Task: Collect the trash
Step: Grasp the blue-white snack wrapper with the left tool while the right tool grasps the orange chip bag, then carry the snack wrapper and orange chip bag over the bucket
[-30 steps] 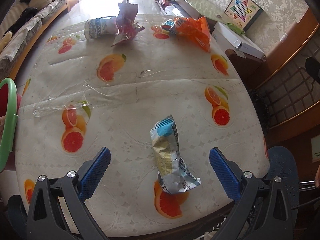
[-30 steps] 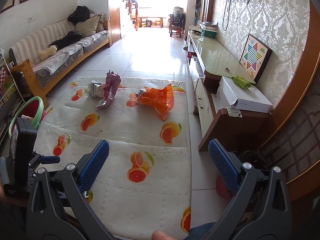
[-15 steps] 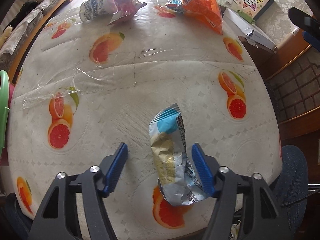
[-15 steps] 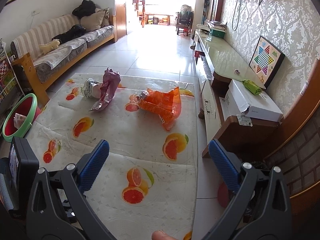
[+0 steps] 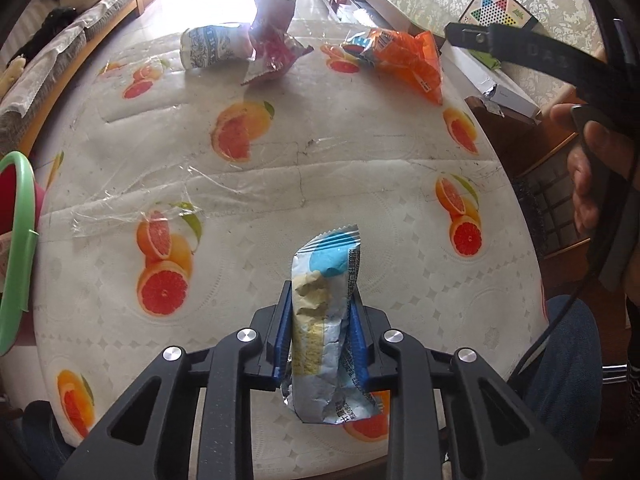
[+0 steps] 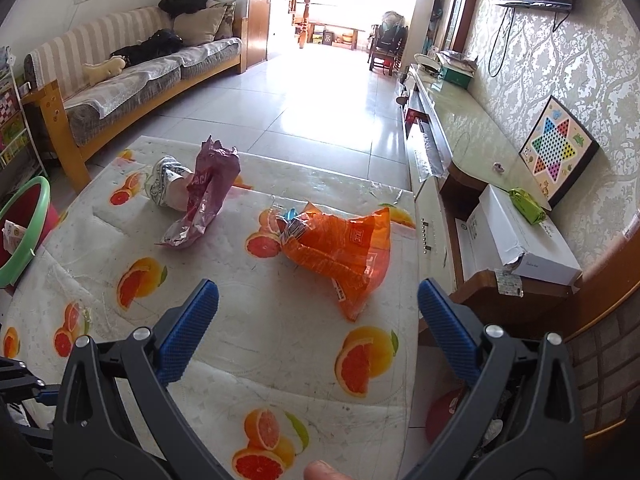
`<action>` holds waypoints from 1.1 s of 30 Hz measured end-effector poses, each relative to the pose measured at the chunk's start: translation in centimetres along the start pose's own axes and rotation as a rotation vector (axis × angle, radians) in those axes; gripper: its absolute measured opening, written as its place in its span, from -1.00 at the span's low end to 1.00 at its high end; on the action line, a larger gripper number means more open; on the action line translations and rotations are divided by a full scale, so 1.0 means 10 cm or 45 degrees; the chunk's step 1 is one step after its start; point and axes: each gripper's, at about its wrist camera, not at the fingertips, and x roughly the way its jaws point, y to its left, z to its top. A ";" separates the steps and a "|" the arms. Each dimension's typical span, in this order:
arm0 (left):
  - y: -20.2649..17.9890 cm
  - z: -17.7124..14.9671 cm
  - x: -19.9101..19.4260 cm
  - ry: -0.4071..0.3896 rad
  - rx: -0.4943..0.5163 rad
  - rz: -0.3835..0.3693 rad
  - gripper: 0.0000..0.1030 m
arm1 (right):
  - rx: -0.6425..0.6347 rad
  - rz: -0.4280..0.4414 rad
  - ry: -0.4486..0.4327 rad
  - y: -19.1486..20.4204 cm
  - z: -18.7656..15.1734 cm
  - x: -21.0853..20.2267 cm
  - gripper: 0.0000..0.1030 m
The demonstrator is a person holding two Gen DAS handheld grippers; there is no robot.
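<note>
Left gripper (image 5: pixel 318 330) clamped on blue-white wrapper (image 5: pixel 326 300) at table (image 5: pixel 360 168) near edge, long axis toward 12 o'clock. Right gripper (image 6: pixel 318 320) jaws stood apart, empty, orange bag (image 6: pixel 340 256) ahead.

A crumpled blue-and-white snack wrapper (image 5: pixel 326 320) stands tilted at the near table edge. Across the table lie an orange chip bag (image 6: pixel 340 256), flattened and creased, a torn purple foil bag (image 6: pixel 204 196) standing half upright, and a white patterned cup (image 6: pixel 164 186) lying on its side, touching the purple bag.

Three snack wrappers (image 5: pixel 326 312), one paper cup (image 5: pixel 212 46), one basin (image 5: pixel 16 248).
</note>
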 end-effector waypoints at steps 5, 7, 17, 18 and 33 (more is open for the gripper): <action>0.10 0.08 -0.18 -0.064 -0.010 -0.003 -0.55 | -0.144 -0.046 -0.012 0.14 0.14 0.29 0.91; 0.12 0.11 -0.22 -0.080 -0.015 -0.007 -0.55 | -0.213 -0.077 -0.005 0.21 0.17 0.44 0.91; 0.27 0.11 -0.19 -0.078 -0.044 -0.015 -0.55 | -0.439 -0.176 0.036 0.33 0.23 1.04 0.91; 0.29 0.11 -0.19 -0.076 -0.049 -0.013 -0.55 | -0.439 -0.174 0.042 0.32 0.24 1.08 0.90; 0.45 0.11 -0.29 -0.109 -0.081 -0.018 -0.55 | -0.407 -0.169 0.146 0.39 0.20 1.31 0.12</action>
